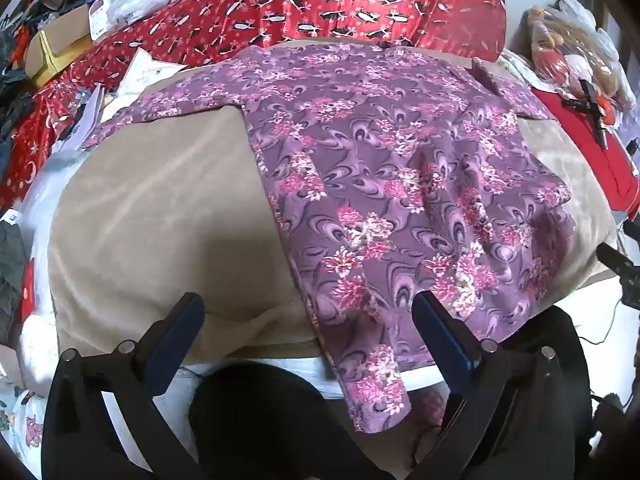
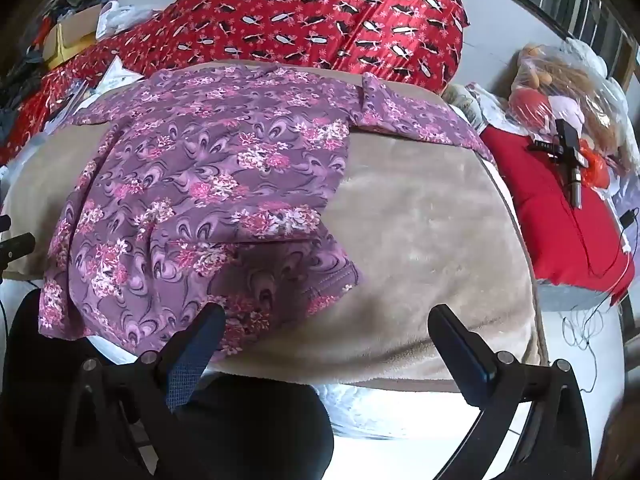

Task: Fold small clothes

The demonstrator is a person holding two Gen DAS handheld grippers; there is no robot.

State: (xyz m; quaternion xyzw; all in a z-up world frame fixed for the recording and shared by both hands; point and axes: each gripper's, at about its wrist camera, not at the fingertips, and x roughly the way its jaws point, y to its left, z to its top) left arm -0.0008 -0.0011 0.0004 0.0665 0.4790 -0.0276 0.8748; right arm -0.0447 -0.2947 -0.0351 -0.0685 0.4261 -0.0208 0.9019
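Observation:
A purple shirt with pink and white flowers (image 1: 384, 200) lies spread face down on a beige blanket (image 1: 160, 220), its sleeves out to both sides and its hem hanging over the near edge. It also shows in the right wrist view (image 2: 208, 184). My left gripper (image 1: 308, 308) is open and empty, hovering over the near edge at the shirt's left hem. My right gripper (image 2: 326, 320) is open and empty over the shirt's right hem corner and the blanket (image 2: 432, 240).
A red patterned quilt (image 1: 320, 4) lies behind the blanket. A red cushion (image 2: 560, 216) with a black tool on it is at right, with bagged toys (image 2: 560, 80) behind. A cardboard box (image 1: 60, 44) and papers lie at far left.

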